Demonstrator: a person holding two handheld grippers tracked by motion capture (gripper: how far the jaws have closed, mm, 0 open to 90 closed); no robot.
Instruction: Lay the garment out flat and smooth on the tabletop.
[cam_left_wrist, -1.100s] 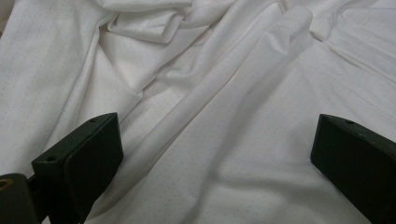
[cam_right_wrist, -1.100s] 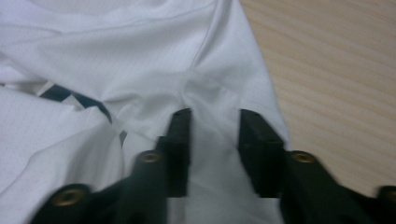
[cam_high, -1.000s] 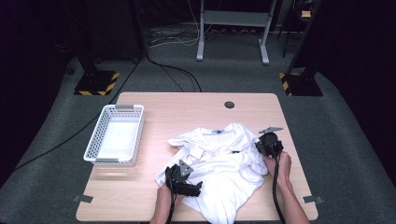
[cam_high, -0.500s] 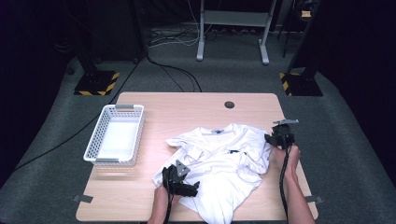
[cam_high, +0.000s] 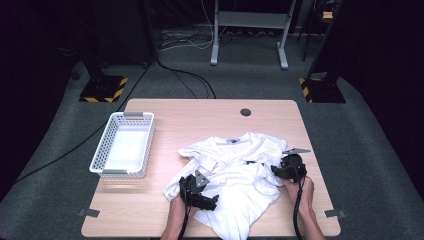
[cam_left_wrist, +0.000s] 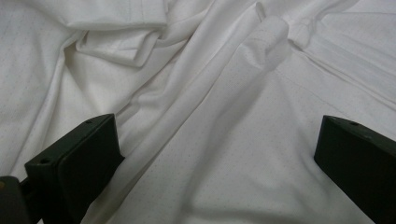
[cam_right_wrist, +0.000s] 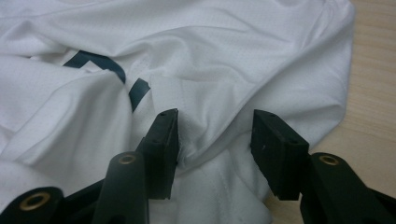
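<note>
The shirt (cam_high: 235, 172) lies crumpled across the near middle of the counter (cam_high: 200, 112), white, thin and limp, its hem drooping toward the near edge; to my eye it weighs next to nothing, will sag and slide wherever it is lifted, and will give no resistance to a pinch. The safest places to take it look like a doubled ridge, a seam or a hemmed edge, since a single flat layer would likely slip out from between hard pads. The left gripper (cam_high: 199, 192) rests low over the cloth near the shirt's near left part, fingers (cam_left_wrist: 77, 161) spread wide with smooth fabric stretched beneath them and nothing pinched. The right gripper (cam_high: 286, 167) sits at the shirt's right edge, close to the bare wood; its fingers (cam_right_wrist: 163, 140) have just been opening and stand partly apart, a raised fold of cloth running up between them and brushing the left pad without being squeezed. A dark printed mark (cam_right_wrist: 100, 63) shows just beyond that fold. A white basket (cam_high: 124, 145) stands well apart on the left.
</note>
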